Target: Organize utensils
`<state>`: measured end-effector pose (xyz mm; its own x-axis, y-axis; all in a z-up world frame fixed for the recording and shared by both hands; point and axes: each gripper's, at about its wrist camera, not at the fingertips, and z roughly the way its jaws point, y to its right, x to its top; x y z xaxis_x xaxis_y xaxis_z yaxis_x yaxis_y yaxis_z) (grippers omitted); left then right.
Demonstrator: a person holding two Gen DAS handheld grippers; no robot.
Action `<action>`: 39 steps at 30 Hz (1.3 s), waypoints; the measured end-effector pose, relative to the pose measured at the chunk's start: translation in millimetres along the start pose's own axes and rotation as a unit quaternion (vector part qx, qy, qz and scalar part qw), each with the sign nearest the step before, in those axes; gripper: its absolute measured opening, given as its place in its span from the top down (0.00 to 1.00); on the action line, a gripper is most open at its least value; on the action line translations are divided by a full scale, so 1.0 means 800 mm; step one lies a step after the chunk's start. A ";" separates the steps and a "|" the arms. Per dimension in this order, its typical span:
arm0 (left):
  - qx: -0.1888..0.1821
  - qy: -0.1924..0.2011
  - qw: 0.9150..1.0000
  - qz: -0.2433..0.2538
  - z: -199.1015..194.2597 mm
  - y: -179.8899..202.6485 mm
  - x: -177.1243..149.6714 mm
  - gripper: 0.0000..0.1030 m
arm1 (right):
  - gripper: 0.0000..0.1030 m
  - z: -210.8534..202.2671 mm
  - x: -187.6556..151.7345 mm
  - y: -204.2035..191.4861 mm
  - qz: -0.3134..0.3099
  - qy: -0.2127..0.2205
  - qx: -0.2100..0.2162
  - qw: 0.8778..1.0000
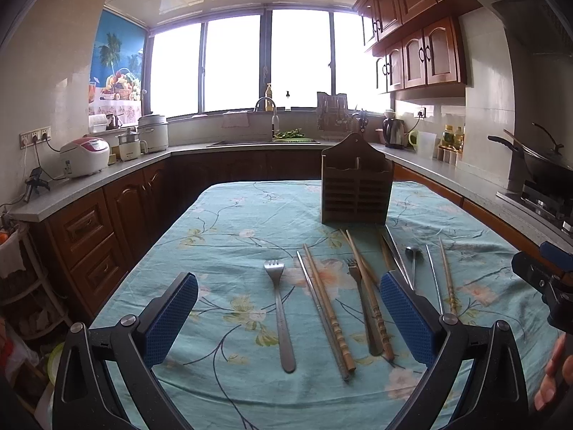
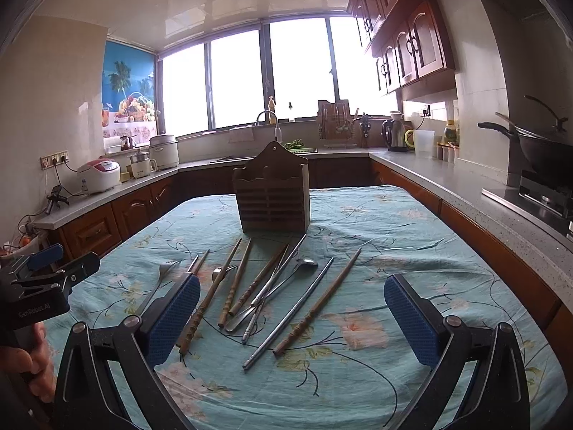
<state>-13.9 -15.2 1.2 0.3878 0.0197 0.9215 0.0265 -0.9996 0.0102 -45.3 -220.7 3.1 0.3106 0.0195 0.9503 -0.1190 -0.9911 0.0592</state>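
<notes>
Upright on the floral tablecloth (image 1: 229, 222): a brown wooden utensil holder (image 1: 354, 186). Just in front of that holder, flat on the cloth: bamboo chopsticks (image 1: 329, 311), metal chopsticks (image 2: 288, 311), two forks (image 1: 281, 315), a spoon (image 1: 413, 254). Nearer than all these, above the cloth: left gripper (image 1: 288, 322) and right gripper (image 2: 292, 317), both spread wide, grasping nothing.

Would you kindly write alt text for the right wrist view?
The open right gripper hovers over chopsticks, forks and a spoon scattered on a floral tablecloth, with a wooden holder standing behind them.
</notes>
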 end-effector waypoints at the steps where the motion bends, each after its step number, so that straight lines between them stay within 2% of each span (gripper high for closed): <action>1: -0.001 -0.002 1.000 -0.001 0.002 0.000 0.001 0.01 | 0.00 0.001 0.001 0.001 0.002 -0.001 0.000 1.000; 11: -0.028 -0.041 0.999 -0.015 0.032 -0.010 0.020 0.01 | 0.00 0.023 0.009 0.017 0.039 -0.037 0.010 0.998; 21: -0.064 -0.089 0.994 -0.018 0.080 -0.014 0.057 0.04 | 0.03 0.057 0.019 0.042 0.070 -0.068 0.014 0.995; 24: -0.078 -0.106 0.991 -0.020 0.097 -0.015 0.068 0.07 | 0.12 0.072 0.027 0.050 0.081 -0.082 0.012 0.993; 26: -0.086 -0.115 0.989 -0.020 0.109 -0.015 0.075 0.08 | 0.23 0.083 0.030 0.055 0.090 -0.094 0.015 0.991; 29: -0.100 -0.133 0.986 -0.020 0.126 -0.017 0.083 0.11 | 0.33 0.101 0.033 0.060 0.101 -0.117 0.015 0.988; 35: -0.126 -0.176 0.976 -0.018 0.168 -0.020 0.100 0.24 | 0.48 0.137 0.033 0.073 0.124 -0.145 0.019 0.981; 39: -0.136 -0.199 0.970 -0.017 0.203 -0.019 0.115 0.26 | 0.55 0.162 0.036 0.085 0.137 -0.161 0.015 0.977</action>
<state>171.0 4.9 23.2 0.7173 0.0043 0.6967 -0.1774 -0.9659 0.1887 78.2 -304.5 -5.0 0.5523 -0.2853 0.7833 -0.2127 -0.9567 -0.1985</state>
